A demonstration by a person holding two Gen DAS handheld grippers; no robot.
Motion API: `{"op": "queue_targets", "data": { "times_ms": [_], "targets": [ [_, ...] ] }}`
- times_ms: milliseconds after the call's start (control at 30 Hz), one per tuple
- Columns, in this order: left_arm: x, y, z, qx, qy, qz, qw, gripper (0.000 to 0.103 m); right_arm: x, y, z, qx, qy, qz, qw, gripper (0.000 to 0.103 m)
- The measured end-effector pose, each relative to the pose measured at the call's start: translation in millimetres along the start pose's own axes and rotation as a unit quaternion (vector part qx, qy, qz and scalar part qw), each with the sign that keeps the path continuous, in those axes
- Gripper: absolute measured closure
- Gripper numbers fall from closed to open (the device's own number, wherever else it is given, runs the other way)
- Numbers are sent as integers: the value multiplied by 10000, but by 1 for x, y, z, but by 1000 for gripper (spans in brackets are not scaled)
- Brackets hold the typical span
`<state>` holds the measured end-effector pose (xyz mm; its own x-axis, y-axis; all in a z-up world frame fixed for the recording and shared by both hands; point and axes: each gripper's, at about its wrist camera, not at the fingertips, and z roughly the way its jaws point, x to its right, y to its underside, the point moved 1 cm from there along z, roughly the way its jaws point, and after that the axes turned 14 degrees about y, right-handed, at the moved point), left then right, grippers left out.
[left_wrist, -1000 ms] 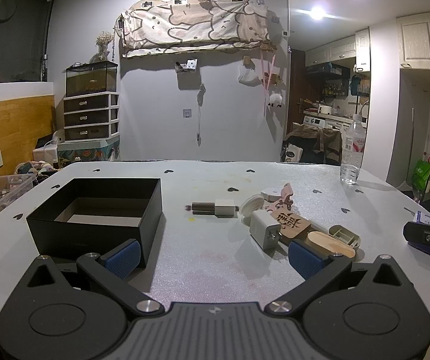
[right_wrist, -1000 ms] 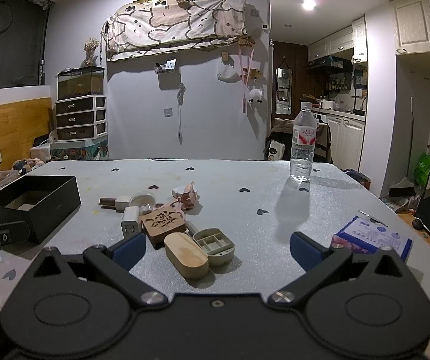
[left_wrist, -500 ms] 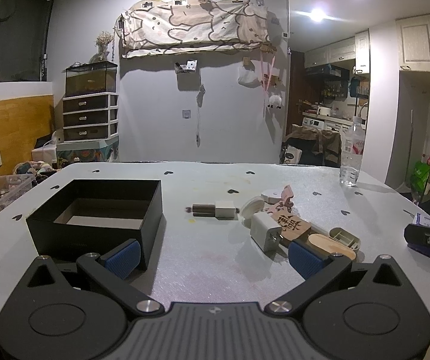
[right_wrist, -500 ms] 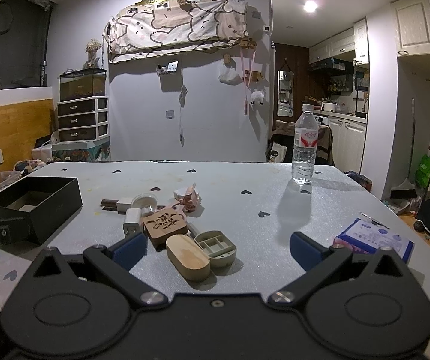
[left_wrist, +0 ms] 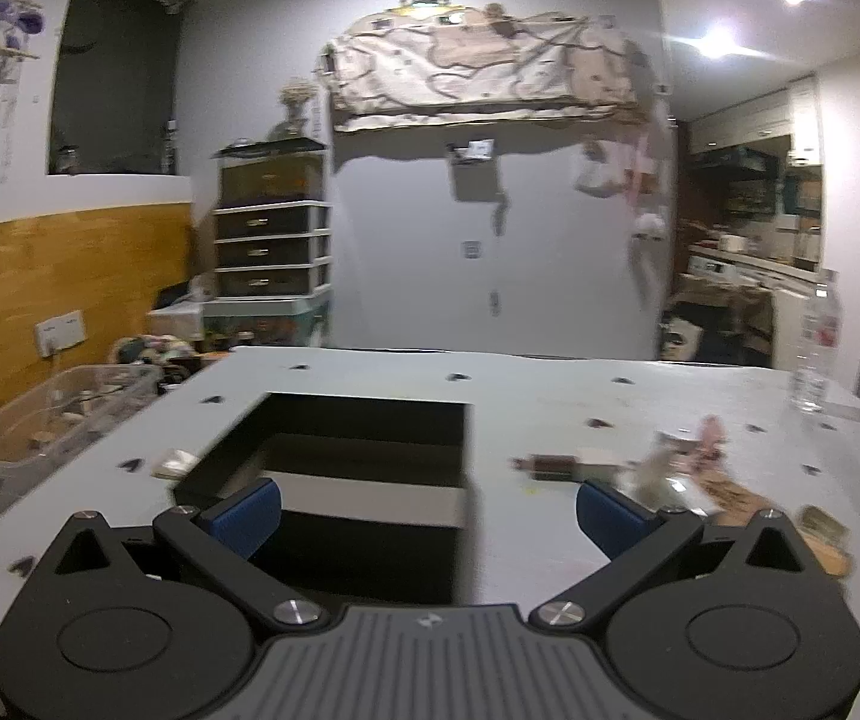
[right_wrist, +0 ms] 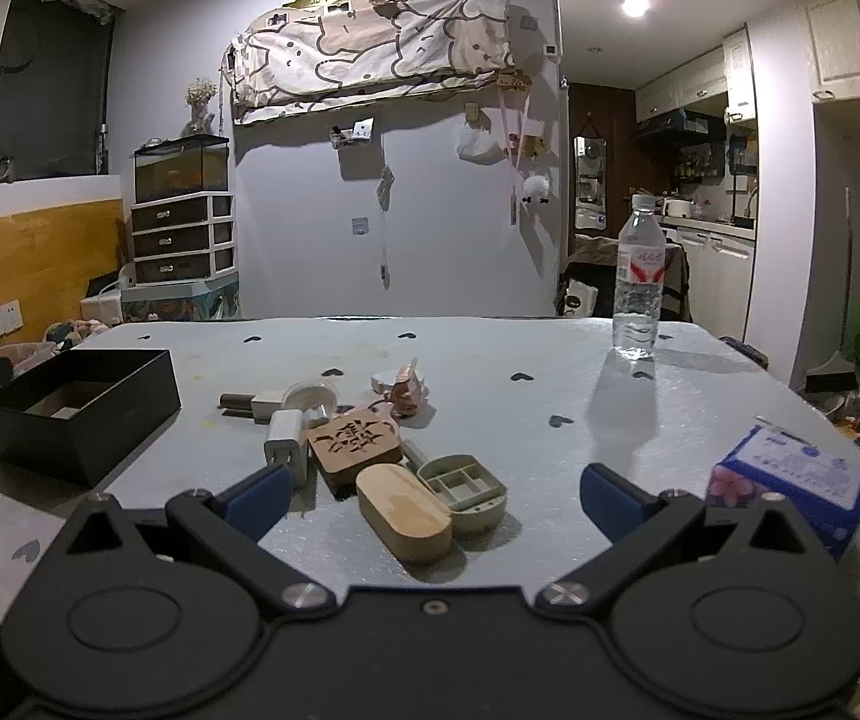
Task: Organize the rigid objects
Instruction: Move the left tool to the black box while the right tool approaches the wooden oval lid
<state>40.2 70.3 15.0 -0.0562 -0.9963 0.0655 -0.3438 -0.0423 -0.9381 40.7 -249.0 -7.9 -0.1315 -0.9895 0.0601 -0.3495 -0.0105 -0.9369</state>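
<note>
An open black box [left_wrist: 369, 456] sits on the grey table; it also shows at the left in the right wrist view [right_wrist: 78, 408]. My left gripper [left_wrist: 426, 510] is open and empty, raised just before the box's near wall. A pile of small objects lies right of the box: a white charger [right_wrist: 285, 438], a carved wooden plaque [right_wrist: 354, 444], a wooden oval lid [right_wrist: 402, 510], a grey compartment case [right_wrist: 463, 489], a brown-and-white stick [right_wrist: 249, 403] and a pink figure [right_wrist: 408, 390]. My right gripper [right_wrist: 426, 501] is open and empty, just in front of the lid.
A water bottle [right_wrist: 638, 294] stands at the back right of the table [right_wrist: 550, 372]. A blue-and-white packet [right_wrist: 790, 486] lies at the right edge. A clear plastic bin [left_wrist: 51, 414] sits off the table's left side. A small pale object [left_wrist: 173, 463] lies left of the box.
My left gripper has swung left and forward toward the black box, with motion blur. My right gripper has moved a little forward toward the pile. Both stay open.
</note>
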Motion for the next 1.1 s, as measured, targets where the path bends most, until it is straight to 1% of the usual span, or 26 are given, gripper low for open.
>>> {"op": "queue_targets", "data": {
  "times_ms": [167,233,367,500,567,633,700,800,833,867,933,1000,1033,1100],
  "targets": [
    [-42,-8,14,-52,-394,-104,9992,0,-10,5,18,-81,-41,57,9999,0],
    [-58,-11,20,-103,-480,-179,9986,0,-14,6,26,-122,-67,74,9999,0],
    [-87,-16,37,-204,-642,-224,9975,0,-20,11,41,-21,-142,264,9995,0],
    [-116,-19,58,-405,-701,-394,9959,0,-28,14,59,-175,-143,216,9995,0],
    [-125,-18,69,-502,-771,-374,9951,0,-31,15,67,-247,-155,182,9994,0],
    [-135,-19,77,-590,-831,-317,9943,1,-33,15,76,-407,-50,129,9991,0],
    [-144,-19,85,-653,-845,-271,9939,6,-33,15,85,-595,35,72,9982,0],
    [-159,-21,99,-829,-861,-281,9924,19,-31,19,94,-787,-28,142,9968,1],
    [-162,-20,103,-880,-847,-279,9921,21,-31,20,96,-853,-69,174,9962,3],
    [-165,-20,108,-941,-828,-256,9918,25,-31,21,98,-892,-117,186,9958,8],
    [-170,-20,116,-1054,-768,-214,9912,32,-32,23,100,-977,-187,149,9949,10],
    [-175,-19,124,-1176,-700,-224,9903,41,-35,23,102,-1013,-163,104,9947,11],
    [-178,-18,129,-1245,-698,-244,9895,42,-36,23,104,-1034,-129,108,9945,11],
    [-182,-17,137,-1352,-781,-264,9874,52,-38,23,107,-1097,-59,147,9938,11]
  ]
}}
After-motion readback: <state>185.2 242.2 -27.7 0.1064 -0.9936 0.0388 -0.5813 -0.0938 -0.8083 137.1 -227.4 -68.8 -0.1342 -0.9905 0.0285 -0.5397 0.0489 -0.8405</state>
